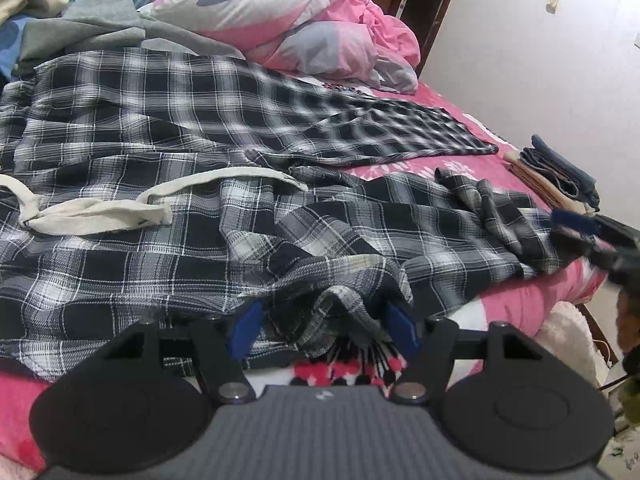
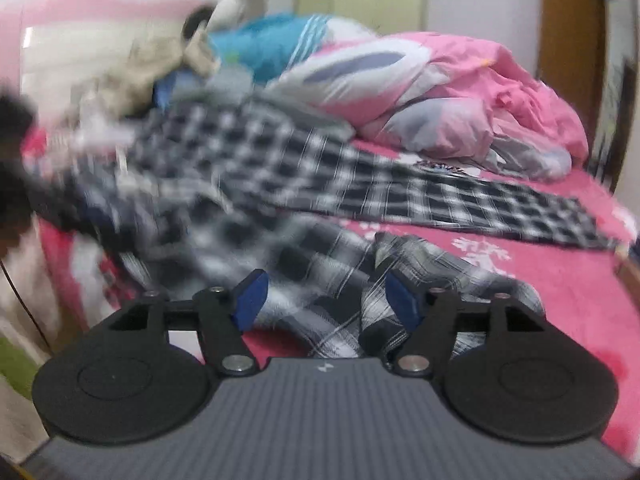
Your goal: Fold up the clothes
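Nearest us, our left hand-held gripper (image 1: 326, 330) is spread around a bunched hem of the plaid garment (image 1: 168, 128), pads not pressing. Our right hand-held gripper (image 2: 326, 300) is spread above its crumpled leg. The garment sprawls across the pink bed (image 2: 560, 280), the duvet (image 1: 320, 20) beyond.

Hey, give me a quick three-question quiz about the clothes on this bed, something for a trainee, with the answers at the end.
1. True or false: the plaid garment lies neatly folded.
2. What lies on top of the plaid garment, ahead of the left tool? A) a cream cloth band B) a leather belt C) a laptop
3. Fill in: the jaws of the right tool stand ____.
Key: 1 false; 2 A; 3 open.
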Tool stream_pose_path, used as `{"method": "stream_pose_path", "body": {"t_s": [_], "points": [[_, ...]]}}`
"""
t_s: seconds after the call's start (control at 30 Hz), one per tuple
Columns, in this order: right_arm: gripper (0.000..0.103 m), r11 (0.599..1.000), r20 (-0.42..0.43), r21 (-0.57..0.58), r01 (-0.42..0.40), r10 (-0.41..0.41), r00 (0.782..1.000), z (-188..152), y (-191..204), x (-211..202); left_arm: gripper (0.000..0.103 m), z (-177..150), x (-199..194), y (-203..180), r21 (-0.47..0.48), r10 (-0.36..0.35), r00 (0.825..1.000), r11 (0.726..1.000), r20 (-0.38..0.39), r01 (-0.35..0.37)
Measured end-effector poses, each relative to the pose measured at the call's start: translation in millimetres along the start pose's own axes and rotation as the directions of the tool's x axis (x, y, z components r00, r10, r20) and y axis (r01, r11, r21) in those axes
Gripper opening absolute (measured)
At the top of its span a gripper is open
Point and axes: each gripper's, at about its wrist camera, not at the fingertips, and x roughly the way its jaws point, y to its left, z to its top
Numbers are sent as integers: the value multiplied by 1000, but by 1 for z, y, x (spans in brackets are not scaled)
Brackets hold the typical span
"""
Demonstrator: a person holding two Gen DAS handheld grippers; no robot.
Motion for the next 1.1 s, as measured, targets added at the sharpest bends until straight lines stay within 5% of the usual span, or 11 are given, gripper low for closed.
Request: {"method": "stream_pose_path", "body": {"t_s": [0.2,0.4,0.43,0.47,0.53,0.67,0.77,0.9,1.0,1.1], "points": [[66,945,-6,317,83,-86,996,0,-62,0,69,-2,2,5,-20,-10,1000,1000,11,10],[58,900,-108,430,74,-31,994,-10,-86,48,69,-5,-1,7,-28,-8,1000,1000,22,8],[48,892,-140,443,95,-36,990,-13,-90,58,69,-5,-2,7,-29,-7,1000,1000,24,8],[23,882,-148,462,92,-25,989,-14,-92,64,69,-6,-2,7,-30,-6,1000,1000,25,7],[4,859,-137,509,58,15,990,-17,-97,73,69,-5,-3,8,-30,-3,1000,1000,25,3],[1,826,90,562,-41,-12,996,8,-114,33,69,-5,-4,7,-23,6,1000,1000,23,-6],[1,782,285,623,-19,-204,937,20,-151,-37,69,-6,-4,8,-21,6,1000,1000,22,-6],[1,642,300,756,129,-514,804,-17,-201,-121,69,-6,-3,7,-14,11,1000,1000,20,-11],[1,473,136,849,234,-624,769,-78,-236,-141,69,-6,-3,6,-1,19,1000,1000,14,-19],[1,316,-34,901,296,-631,775,-138,-257,-133,69,-7,-2,3,24,34,999,999,6,-34]]}}
